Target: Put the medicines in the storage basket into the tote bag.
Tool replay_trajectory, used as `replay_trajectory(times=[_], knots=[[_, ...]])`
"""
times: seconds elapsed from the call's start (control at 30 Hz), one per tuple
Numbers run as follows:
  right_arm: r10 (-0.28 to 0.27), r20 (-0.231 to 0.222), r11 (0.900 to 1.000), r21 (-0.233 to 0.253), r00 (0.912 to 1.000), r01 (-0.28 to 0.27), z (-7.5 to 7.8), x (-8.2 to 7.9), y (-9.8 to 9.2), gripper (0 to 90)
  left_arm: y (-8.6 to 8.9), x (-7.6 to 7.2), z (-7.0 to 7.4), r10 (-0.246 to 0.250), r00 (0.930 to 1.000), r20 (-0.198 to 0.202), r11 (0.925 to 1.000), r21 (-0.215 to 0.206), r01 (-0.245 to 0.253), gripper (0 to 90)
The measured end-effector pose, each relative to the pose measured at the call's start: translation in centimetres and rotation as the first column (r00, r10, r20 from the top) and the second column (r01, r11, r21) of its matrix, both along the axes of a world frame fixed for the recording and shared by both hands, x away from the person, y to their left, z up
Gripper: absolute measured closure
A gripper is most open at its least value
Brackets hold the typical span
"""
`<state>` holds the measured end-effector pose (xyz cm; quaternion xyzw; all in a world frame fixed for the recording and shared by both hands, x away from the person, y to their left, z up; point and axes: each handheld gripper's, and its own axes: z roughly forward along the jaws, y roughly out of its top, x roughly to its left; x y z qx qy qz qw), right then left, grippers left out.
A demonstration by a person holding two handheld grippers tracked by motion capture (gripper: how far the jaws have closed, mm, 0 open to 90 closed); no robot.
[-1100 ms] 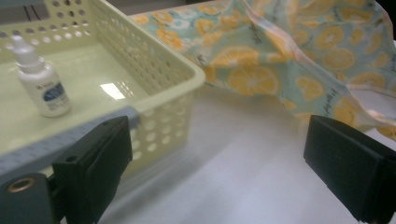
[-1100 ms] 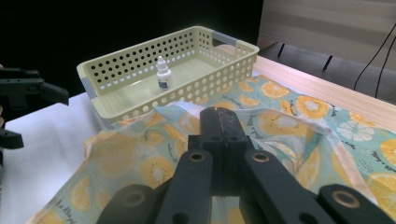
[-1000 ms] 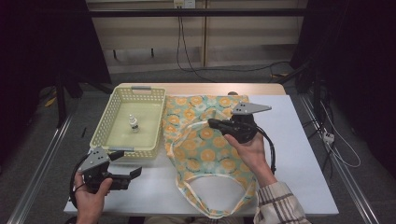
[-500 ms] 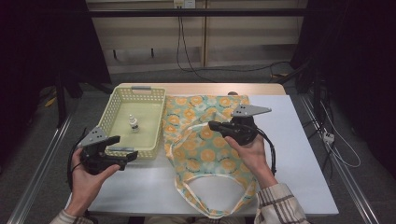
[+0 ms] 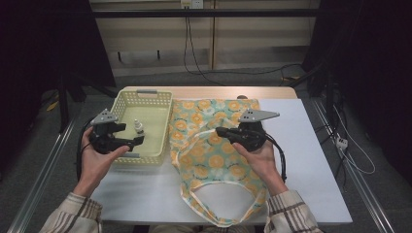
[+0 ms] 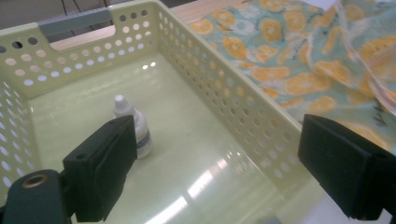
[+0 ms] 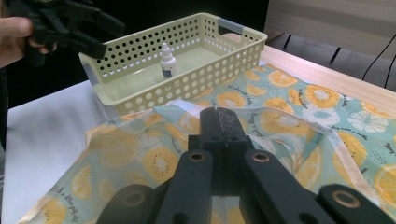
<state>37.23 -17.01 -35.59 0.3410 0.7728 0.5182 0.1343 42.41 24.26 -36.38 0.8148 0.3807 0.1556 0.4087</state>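
Left gripper [image 5: 137,139] hangs over the near edge of the pale yellow basket [image 5: 160,103] with its jaws spread wide and nothing between them; the little dropper bottle [image 6: 133,125] stands upright on the basket floor just past the left jaw. Right gripper [image 5: 219,130] has its jaws pressed together on a raised fold of the orange-print cloth bag [image 5: 214,160], which lies spread on the white table [image 5: 311,160] right beside the basket.

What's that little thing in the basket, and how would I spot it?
Find the pale yellow perforated basket at the table's left, beside the orange-patterned cloth bag. Standing upright on its floor is a small dropper bottle, white-capped, the basket's sole content.
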Motion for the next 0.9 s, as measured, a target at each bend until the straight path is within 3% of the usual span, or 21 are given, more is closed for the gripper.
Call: replay_trajectory(times=[0.2,0.3,0.37,0.47,0.57,0.73,0.9], knots=[[0.003,-0.004,1.000,-0.002,1.0000,-0.003,-0.1,0.1,0.1,90.0,-0.6,3.0,-0.8,0.021,0.9987,-0.045,0.9995,0.026,-0.020,14.6],[0.002,-0.002,1.000,-0.002,1.0000,-0.002,0.0,0.1,0.0,90.0,-0.7,4.4,-1.0,0.032,0.9980,-0.054,0.9991,0.029,-0.031,15.0],[-0.001,-0.001,1.000,-0.001,1.0000,0.001,0.0,0.1,0.0,90.0,-0.9,5.1,-1.2,0.052,0.9975,-0.047,0.9974,0.052,-0.050,15.5],[0.002,-0.004,1.000,-0.001,1.0000,-0.002,-0.1,0.1,-0.1,90.0,-1.0,6.2,-1.9,0.068,0.9944,-0.081,0.9962,0.059,-0.063,15.7],[0.003,-0.002,1.000,-0.003,1.0000,-0.003,0.0,0.1,0.1,90.0,-1.0,6.9,-2.3,0.093,0.9904,-0.102,0.9955,0.026,-0.091,18.2],[0.008,-0.007,1.000,-0.003,0.9999,-0.008,-0.2,0.2,0.1,90.0,-1.1,8.2,-3.6,0.098,0.9846,-0.145,0.9918,0.097,-0.084,21.5],[0.010,-0.010,1.000,-0.006,0.9999,-0.010,-0.2,0.2,0.3,90.0,-1.0,9.0,-4.7,0.106,0.9767,-0.186,0.9879,0.131,-0.082,29.0]])
